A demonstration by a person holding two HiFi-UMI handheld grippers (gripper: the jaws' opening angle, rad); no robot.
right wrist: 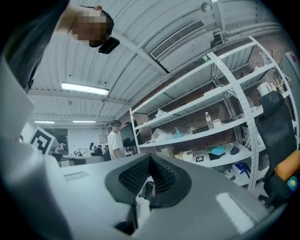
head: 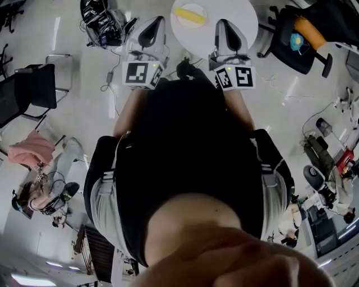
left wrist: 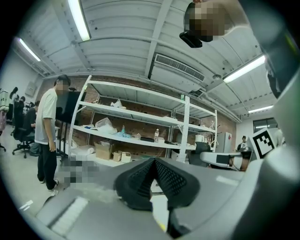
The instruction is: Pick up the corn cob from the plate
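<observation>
In the head view a yellow corn cob (head: 190, 15) lies on a white plate (head: 178, 17) on a round white table (head: 245, 15) at the top edge. My left gripper (head: 151, 27) sits just left of the table, and my right gripper (head: 227, 26) reaches over the table's near edge, right of the plate. Both point level toward the table, short of the cob. In the left gripper view the black pads (left wrist: 140, 180) meet at the tip with nothing between them. The right gripper's pads (right wrist: 133, 176) are likewise shut and empty. Neither gripper view shows the cob.
A black chair (head: 35, 88) stands at the left and another chair with an orange item (head: 300, 35) at the right of the table. Cables and gear (head: 104, 25) lie on the floor at the upper left. White shelving (left wrist: 140, 126) and a standing person (left wrist: 47, 133) are ahead.
</observation>
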